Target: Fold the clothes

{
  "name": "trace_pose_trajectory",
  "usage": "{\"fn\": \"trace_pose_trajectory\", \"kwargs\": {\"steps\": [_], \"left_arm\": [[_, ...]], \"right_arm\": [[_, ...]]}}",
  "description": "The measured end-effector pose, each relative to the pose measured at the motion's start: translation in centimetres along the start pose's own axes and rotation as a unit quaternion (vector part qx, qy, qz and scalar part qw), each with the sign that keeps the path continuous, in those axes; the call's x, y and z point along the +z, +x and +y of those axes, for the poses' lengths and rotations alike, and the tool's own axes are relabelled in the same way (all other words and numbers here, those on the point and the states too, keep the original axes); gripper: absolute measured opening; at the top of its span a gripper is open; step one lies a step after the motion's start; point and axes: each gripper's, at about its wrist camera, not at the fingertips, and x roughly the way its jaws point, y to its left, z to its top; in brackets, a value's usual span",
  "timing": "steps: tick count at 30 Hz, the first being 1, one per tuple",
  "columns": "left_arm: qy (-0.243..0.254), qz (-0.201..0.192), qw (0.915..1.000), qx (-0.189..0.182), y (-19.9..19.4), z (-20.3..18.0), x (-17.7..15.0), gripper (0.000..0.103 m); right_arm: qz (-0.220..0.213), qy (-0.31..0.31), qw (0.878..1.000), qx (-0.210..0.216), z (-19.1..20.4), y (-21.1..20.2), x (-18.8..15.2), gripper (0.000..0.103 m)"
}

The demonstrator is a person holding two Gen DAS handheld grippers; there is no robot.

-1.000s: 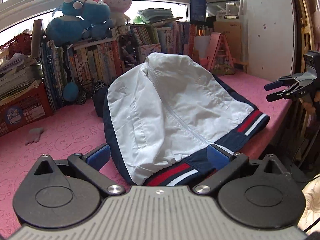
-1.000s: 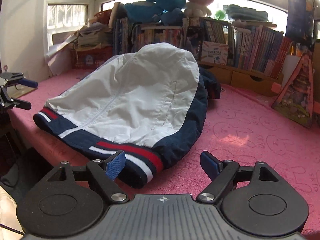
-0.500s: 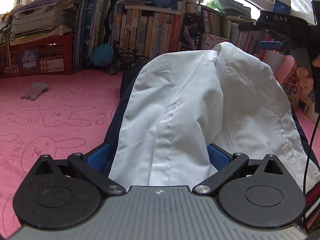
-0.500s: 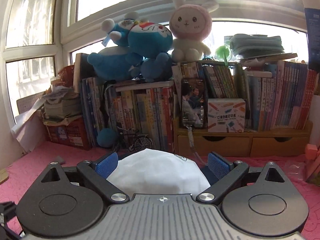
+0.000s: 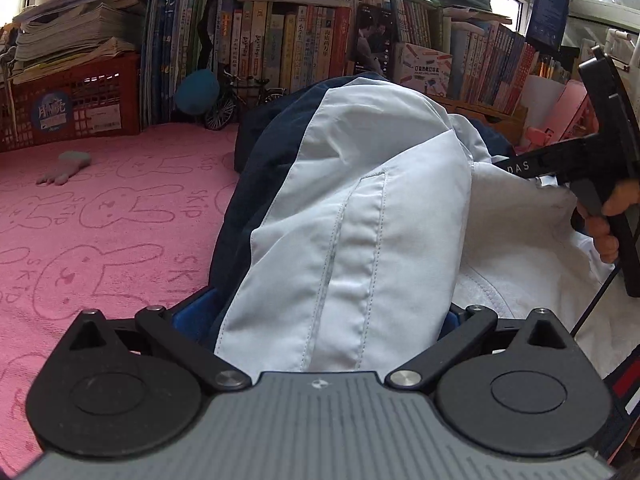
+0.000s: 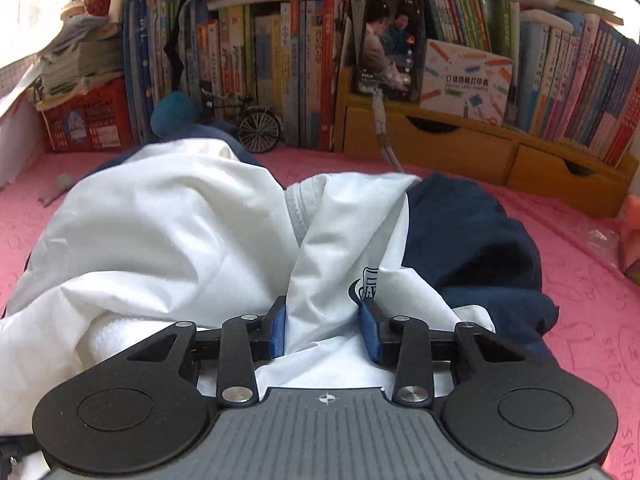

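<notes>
While sizing up the next fold, take the jacket point(image 5: 352, 216) as a white and navy mound on the pink table point(image 5: 100, 220), with its long axis running away from both grippers toward the row of books point(image 6: 280, 60). Striped hem nearest the person, collar end farthest.

Left gripper point(image 5: 322, 316): spread wide, straddling the near side of the mound just by the pocket seam. Cloth bulging up between the fingers, both blue pads half buried, no pinch to be seen.

Right gripper point(image 6: 323, 328): jaws just closing, now narrowed onto an upright fold of white chest fabric beside the printed crest, pads point(image 6: 278, 332) against the cloth on either side. Reads as a grip on the jacket. In the left wrist view, seen ahead and to the right, with the hand point(image 5: 612, 216) on its handle, so farther up the garment than the left.

Probably the hinge of the coming move: right side pinched near the chest, left side low near the hem, both along one lengthwise line. Likely best to close the left before lifting, then carry both across that axis together; otherwise a risk of dragging the whole mound over the table.
</notes>
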Motion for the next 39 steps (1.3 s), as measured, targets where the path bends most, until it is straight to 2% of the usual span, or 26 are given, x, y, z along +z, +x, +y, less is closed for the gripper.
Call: {"fn": "trace_pose_trajectory", "kwargs": {"steps": [2,5,6,11,13,18,22,24,25,26,27,28,29,31,32,34,39], "left_arm": [[-0.018,-0.009,0.9996,-0.019,-0.9,0.6,0.3,0.103],[-0.064,-0.034,0.9940,-0.081,-2.5,2.6,2.2,0.103],[-0.077,-0.044,0.9920,-0.090,-2.8,3.2,3.1,0.103],[-0.149,-0.098,0.9811,-0.075,-1.9,5.9,8.9,0.103],[-0.169,-0.099,0.9781,-0.071,-0.2,6.2,10.9,0.103],[-0.139,-0.039,0.9885,-0.045,6.4,3.5,15.6,0.103],[-0.124,0.042,0.9912,-0.017,12.2,1.0,19.0,0.103],[-0.101,0.085,0.9909,0.025,14.9,-0.2,19.4,0.103],[-0.089,0.107,0.9892,0.047,16.2,-0.8,19.6,0.100],[-0.076,0.128,0.9865,0.068,17.5,-1.4,19.8,0.085],[-0.074,0.135,0.9846,0.083,18.1,-1.5,19.6,0.076],[-0.072,0.141,0.9826,0.098,18.8,-1.4,19.4,0.059],[-0.089,0.140,0.9821,0.089,18.9,-0.9,19.2,0.043],[-0.127,0.134,0.9805,0.067,18.7,0.4,18.7,0.023],[-0.145,0.131,0.9792,0.056,18.4,1.0,18.5,0.019],[-0.146,0.112,0.9816,0.051,17.3,1.6,18.6,0.013],[-0.162,0.046,0.9813,0.093,13.3,4.4,20.9,0.006]], "right_arm": [[-0.004,0.006,1.000,0.007,-0.4,-1.3,-1.8,0.035],[-0.012,0.004,1.000,0.019,-0.4,-3.2,-4.2,0.034],[-0.014,0.002,1.000,0.021,-0.3,-3.8,-4.9,0.034],[-0.039,-0.028,0.999,0.003,0.8,-5.2,-7.2,0.034],[-0.052,-0.035,0.998,-0.005,1.3,-5.6,-7.9,0.034],[-0.061,-0.035,0.997,-0.003,1.5,-5.9,-7.9,0.034],[-0.062,-0.035,0.997,-0.004,1.5,-5.9,-7.8,0.034],[-0.063,-0.036,0.997,-0.006,1.5,-6.0,-7.9,0.034],[-0.063,-0.035,0.997,-0.006,1.5,-6.0,-7.9,0.033],[-0.063,-0.035,0.997,-0.006,1.4,-6.0,-7.9,0.033],[-0.063,-0.034,0.997,-0.006,1.4,-6.0,-7.9,0.033],[-0.064,-0.034,0.997,-0.005,1.3,-6.0,-7.9,0.033],[-0.064,-0.033,0.997,-0.005,1.2,-6.0,-7.9,0.033],[-0.064,-0.032,0.997,-0.004,1.1,-6.0,-7.9,0.033],[-0.064,-0.032,0.997,-0.003,1.1,-6.0,-7.9,0.033],[-0.064,-0.031,0.997,-0.003,1.0,-6.0,-7.9,0.033],[-0.065,-0.029,0.997,-0.003,0.9,-6.1,-7.9,0.034]]}}
